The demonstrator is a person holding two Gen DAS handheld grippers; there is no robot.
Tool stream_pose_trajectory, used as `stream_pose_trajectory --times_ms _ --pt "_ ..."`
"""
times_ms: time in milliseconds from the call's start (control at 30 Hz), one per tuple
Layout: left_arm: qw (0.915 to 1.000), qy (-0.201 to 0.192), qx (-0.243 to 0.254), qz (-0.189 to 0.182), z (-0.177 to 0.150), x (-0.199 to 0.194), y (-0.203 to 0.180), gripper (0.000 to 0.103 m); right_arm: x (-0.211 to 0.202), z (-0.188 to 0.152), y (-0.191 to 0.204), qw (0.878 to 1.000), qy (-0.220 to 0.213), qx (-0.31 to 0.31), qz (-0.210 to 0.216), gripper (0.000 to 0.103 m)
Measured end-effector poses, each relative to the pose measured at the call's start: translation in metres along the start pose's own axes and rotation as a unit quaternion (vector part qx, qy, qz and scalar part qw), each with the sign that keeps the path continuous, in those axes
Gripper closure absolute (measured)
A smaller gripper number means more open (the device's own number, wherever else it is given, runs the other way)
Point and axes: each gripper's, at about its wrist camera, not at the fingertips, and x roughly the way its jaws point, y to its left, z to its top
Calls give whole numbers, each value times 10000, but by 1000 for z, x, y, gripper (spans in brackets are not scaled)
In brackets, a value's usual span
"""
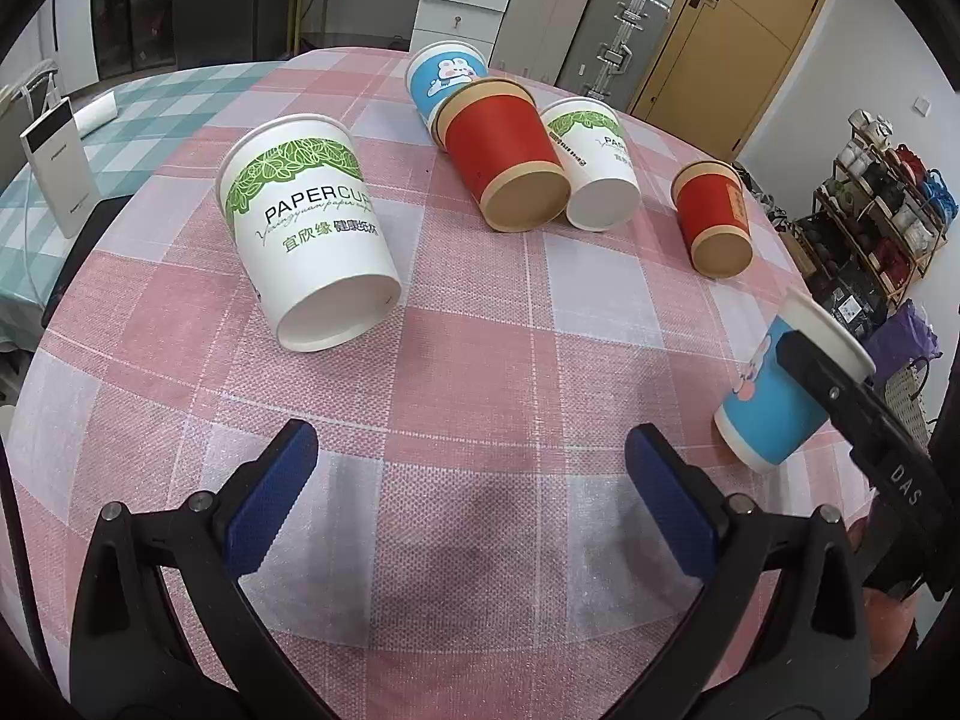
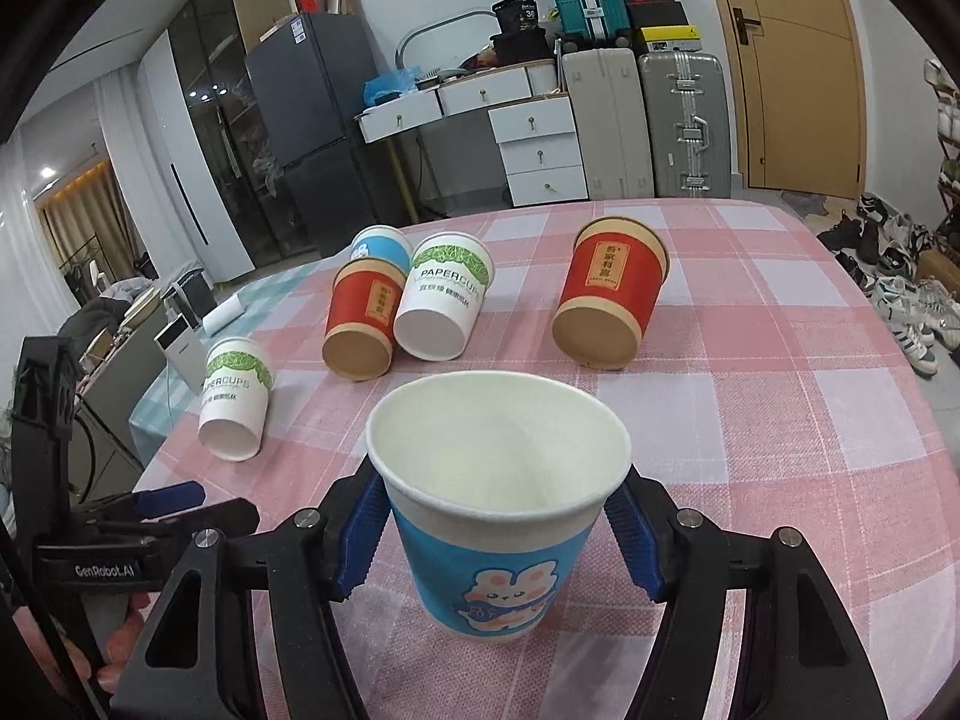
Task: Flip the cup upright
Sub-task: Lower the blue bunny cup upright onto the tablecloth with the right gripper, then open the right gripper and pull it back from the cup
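Note:
A blue paper cup with a rabbit print [image 2: 498, 546] stands mouth-up, slightly tilted, between the blue pads [image 2: 363, 519] of my right gripper [image 2: 498, 519], which is shut on its sides just under the rim. The left wrist view shows the same cup [image 1: 768, 402] at the right, its base at or just above the cloth. My left gripper [image 1: 471, 456] hovers open over the tablecloth with nothing between its fingers. Several other cups lie on their sides with bases toward me: a large white one [image 1: 306, 234], a red one [image 1: 504, 156], a white one [image 1: 594, 168] and a small red one [image 1: 714, 222].
The round table has a pink checked cloth [image 1: 480, 324]; its edge falls away at the right. A second blue cup [image 1: 444, 78] sits behind the red one. A white device [image 1: 54, 162] stands on a teal table at the left. Drawers, suitcases and a door are behind.

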Motion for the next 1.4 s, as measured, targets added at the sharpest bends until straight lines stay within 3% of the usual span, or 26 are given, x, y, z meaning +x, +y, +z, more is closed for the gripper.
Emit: stream_pose_trajectory --times_ms 433,500,567,633,733,900,1167,1400 --pt "9999 -98 -92 76 -11 -30 4 1 2 -18 9 9979 611 87 175 37" --pt "9998 -81 -77 152 -14 -36 3 1 3 -19 12 9968 786 65 139 34" --pt "9998 -135 -74 121 -16 -43 1 1 1 -22 16 9963 857 25 87 18" --pt "9997 -198 -39 142 -18 -52 -2 1 -6 -25 19 9964 847 -25 34 10" --pt "9995 -288 41 125 -18 -65 -8 1 -18 -28 20 9957 914 -24 146 10" --pt "9983 -505 265 137 -17 -89 -27 1 -62 -24 13 9982 467 196 312 10" --pt "9944 -812 679 -67 -19 -124 -67 1 -138 -8 14 9988 -391 156 247 1" --pt "9894 -1120 915 -150 -27 -157 -90 1 -178 -10 26 9975 -672 -32 228 0"
